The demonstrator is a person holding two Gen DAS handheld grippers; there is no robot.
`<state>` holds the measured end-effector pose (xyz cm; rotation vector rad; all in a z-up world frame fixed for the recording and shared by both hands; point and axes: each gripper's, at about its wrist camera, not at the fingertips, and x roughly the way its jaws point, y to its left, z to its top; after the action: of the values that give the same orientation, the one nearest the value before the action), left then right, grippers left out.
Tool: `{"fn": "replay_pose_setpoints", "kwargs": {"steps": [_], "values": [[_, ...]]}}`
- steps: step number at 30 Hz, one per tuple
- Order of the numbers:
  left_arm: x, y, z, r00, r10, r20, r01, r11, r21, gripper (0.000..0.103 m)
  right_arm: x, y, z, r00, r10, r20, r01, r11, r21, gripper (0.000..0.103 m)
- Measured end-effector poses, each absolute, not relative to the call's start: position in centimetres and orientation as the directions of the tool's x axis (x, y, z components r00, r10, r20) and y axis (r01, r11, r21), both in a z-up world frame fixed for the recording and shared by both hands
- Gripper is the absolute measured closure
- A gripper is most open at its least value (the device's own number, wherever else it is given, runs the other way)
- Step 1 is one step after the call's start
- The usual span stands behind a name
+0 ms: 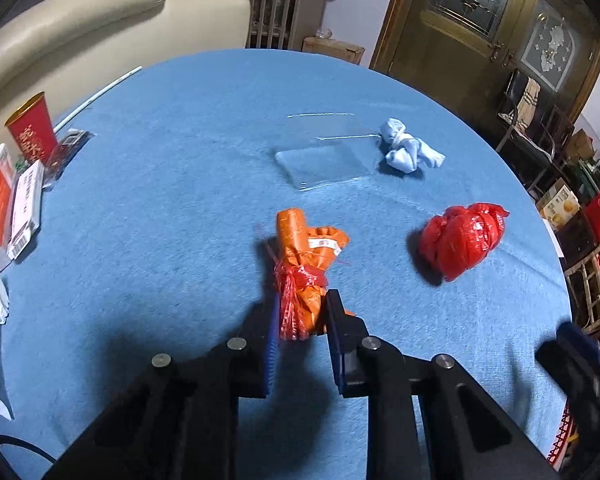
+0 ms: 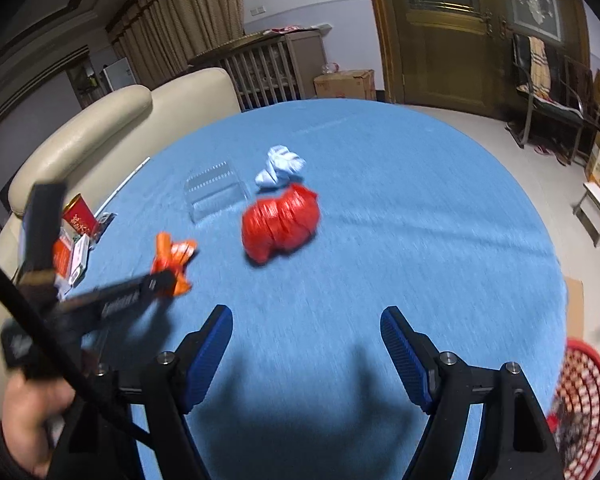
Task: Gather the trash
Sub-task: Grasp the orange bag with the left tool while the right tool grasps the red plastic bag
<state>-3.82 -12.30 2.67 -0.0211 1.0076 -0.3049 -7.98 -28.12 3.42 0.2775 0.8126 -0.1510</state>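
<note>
- Round table (image 1: 180, 208) under blue cloth.
- On it: orange bundle (image 1: 306, 264), red bag (image 1: 462, 240), pale blue wad (image 1: 404, 148), clear tray (image 1: 324, 160), red cup (image 1: 32, 128), boxes (image 1: 4, 200).

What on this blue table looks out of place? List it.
Three knotted bag bundles lie loose on the blue table: the orange bundle, gripped by the left gripper, the red bundle, and the pale blue bundle. Nothing looks spilled or broken.
</note>
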Motion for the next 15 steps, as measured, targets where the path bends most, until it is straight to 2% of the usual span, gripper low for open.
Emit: {"fn": "replay_pose_setpoints", "kwargs": {"steps": [15], "values": [[-2.8,-9.8,2.3,0.498,-0.301,-0.813,0.255,0.947,-0.195,0.082,-0.2,-28.7,2.8,0.671,-0.016,-0.741,0.253,0.944,0.209,0.024]]}}
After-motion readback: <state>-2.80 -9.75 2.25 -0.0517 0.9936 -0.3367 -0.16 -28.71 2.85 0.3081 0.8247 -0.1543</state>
